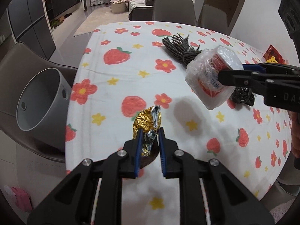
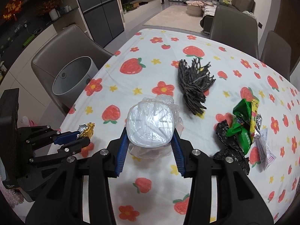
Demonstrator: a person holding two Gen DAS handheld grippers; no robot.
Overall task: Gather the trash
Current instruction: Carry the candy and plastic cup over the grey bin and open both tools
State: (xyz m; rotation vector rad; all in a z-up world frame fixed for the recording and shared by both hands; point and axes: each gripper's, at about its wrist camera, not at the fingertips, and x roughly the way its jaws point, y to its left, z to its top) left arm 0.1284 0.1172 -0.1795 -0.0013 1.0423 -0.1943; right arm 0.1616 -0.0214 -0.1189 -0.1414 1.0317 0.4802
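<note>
My left gripper point(image 1: 150, 131) is shut on a crumpled gold and silver foil wrapper point(image 1: 147, 121) and holds it above the strawberry tablecloth point(image 1: 116, 75). It also shows at the left of the right wrist view point(image 2: 85, 136). My right gripper point(image 2: 149, 131) is shut on a plastic-wrapped white cup point(image 2: 150, 123), held above the table; in the left wrist view the cup point(image 1: 211, 75) hangs at the right. A grey bin point(image 1: 39, 101) stands on a chair off the table's left edge, open and empty inside point(image 2: 72, 78).
A black mesh net point(image 2: 195, 86) lies mid-table. Green snack wrappers point(image 2: 243, 123), a black plastic bag point(image 2: 230, 150) and a paper slip point(image 2: 266, 150) lie at the right. Grey chairs point(image 2: 234, 24) stand around the table.
</note>
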